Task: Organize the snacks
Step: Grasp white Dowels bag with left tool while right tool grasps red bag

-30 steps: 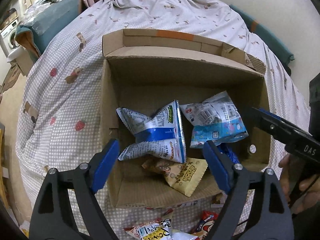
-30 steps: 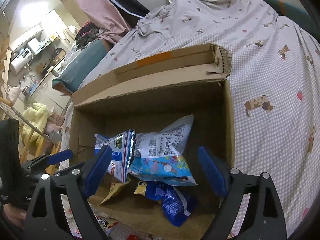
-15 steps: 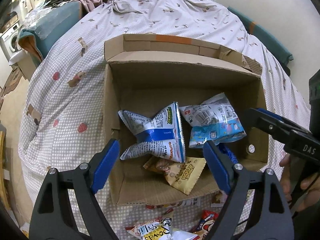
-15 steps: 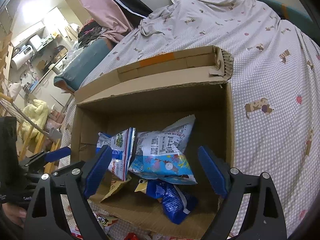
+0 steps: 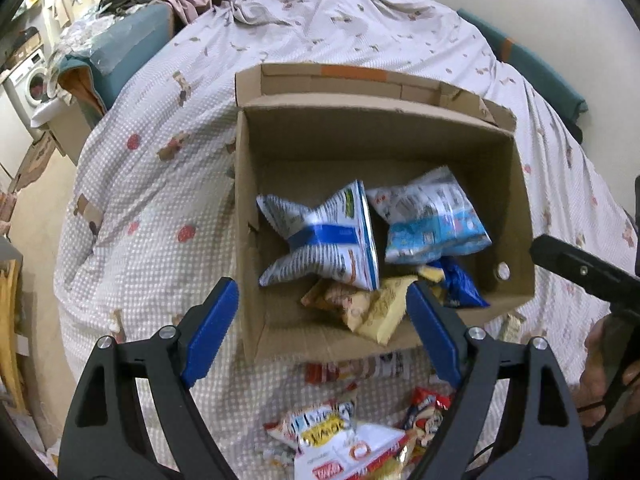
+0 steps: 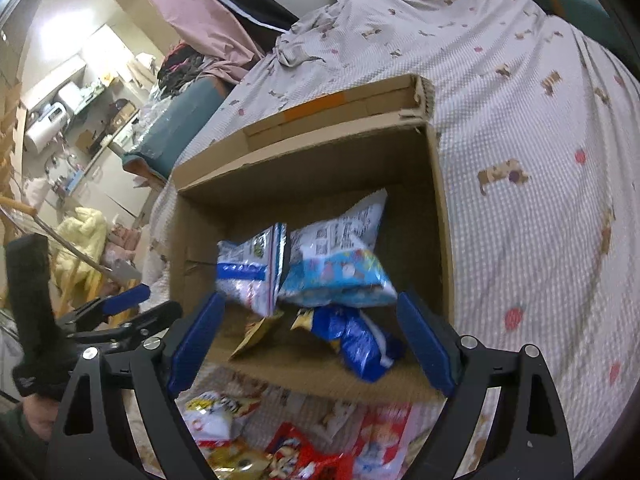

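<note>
Both grippers have drawn back toward the person since a second ago: the cardboard box (image 5: 372,148) now sits farther ahead of the tools, and the loose packets on the bedspread (image 5: 152,208), only peeking in at the bottom edge before, now fill the space under the fingers in both wrist views.

The left gripper (image 5: 320,332) stands wide open with nothing between its blue pads (image 5: 208,328); the right gripper (image 6: 310,340) is likewise spread and empty. Four snacks already lie in the box ahead of the tools — a white-and-blue bag (image 5: 324,240), a light-blue bag (image 5: 432,220), a yellow packet (image 5: 372,308) and a dark-blue packet (image 5: 460,284).

The relation that matters is down and toward the person. The unsorted pile lies below and just behind the fingertips, on the near side of the box's front wall. Under the left gripper the nearest piece is a white packet with yellow lettering (image 5: 320,426), its long axis running roughly across the span between the fingers, so the pads would probably meet its short ends unless the wrist rolls. Under the right gripper sit a red packet (image 6: 304,456) and another white-and-yellow packet (image 6: 220,412), blurred. Each hand seems about equally near its own share of the pile; the left has the clearer target — nearly straight beneath it.
</note>
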Demonstrator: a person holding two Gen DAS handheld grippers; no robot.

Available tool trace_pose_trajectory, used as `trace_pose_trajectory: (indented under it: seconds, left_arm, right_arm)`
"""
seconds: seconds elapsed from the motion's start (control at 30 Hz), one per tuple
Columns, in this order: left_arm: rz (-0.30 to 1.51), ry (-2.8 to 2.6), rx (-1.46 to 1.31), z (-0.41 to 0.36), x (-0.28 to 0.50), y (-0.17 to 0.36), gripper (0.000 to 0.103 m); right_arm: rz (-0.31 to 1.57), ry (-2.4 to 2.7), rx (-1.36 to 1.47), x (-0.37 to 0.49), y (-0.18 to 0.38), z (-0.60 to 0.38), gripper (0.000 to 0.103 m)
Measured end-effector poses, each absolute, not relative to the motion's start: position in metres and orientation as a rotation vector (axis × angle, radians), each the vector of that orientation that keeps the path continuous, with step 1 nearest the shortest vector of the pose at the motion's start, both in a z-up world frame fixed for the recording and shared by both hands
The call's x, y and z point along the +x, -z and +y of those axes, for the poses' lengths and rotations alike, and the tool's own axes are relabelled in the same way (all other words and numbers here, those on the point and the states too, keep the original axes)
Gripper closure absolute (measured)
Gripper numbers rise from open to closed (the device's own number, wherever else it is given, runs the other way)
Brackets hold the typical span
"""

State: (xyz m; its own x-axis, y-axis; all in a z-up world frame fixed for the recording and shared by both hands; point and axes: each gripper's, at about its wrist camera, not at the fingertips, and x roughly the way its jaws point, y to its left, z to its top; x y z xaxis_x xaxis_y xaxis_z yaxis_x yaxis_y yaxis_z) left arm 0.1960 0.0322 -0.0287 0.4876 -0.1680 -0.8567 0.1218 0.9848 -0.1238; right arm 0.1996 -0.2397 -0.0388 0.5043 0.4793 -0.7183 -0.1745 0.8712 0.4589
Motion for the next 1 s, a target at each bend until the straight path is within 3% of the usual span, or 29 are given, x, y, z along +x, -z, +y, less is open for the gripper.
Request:
trace_pose_trajectory:
  seconds: [0.27, 0.57, 0.8, 1.0]
  left_arm:
    - [1.197, 0.124, -0.099, 0.059, 0.171, 0.052, 0.019]
    - [1.457, 0.083, -0.34, 0.073, 0.151, 0.12, 0.02]
    - [1.499, 0.147, -0.189, 0.032, 0.143, 0.14, 0.02]
    - [1.523, 0.139, -0.12, 0.02, 0.134, 0.15, 0.031]
  right_arm:
    - [1.037, -0.406, 0.355, 0.152, 0.044, -0.241, 0.013]
    - [1.083, -0.364, 0.415, 0.11, 0.057, -0.254, 0.013]
    - [1.098, -0.324, 0.399, 0.098, 0.065, -0.261, 0.013]
    - [1.139, -0.306, 0.387, 0.096, 0.076, -0.264, 0.013]
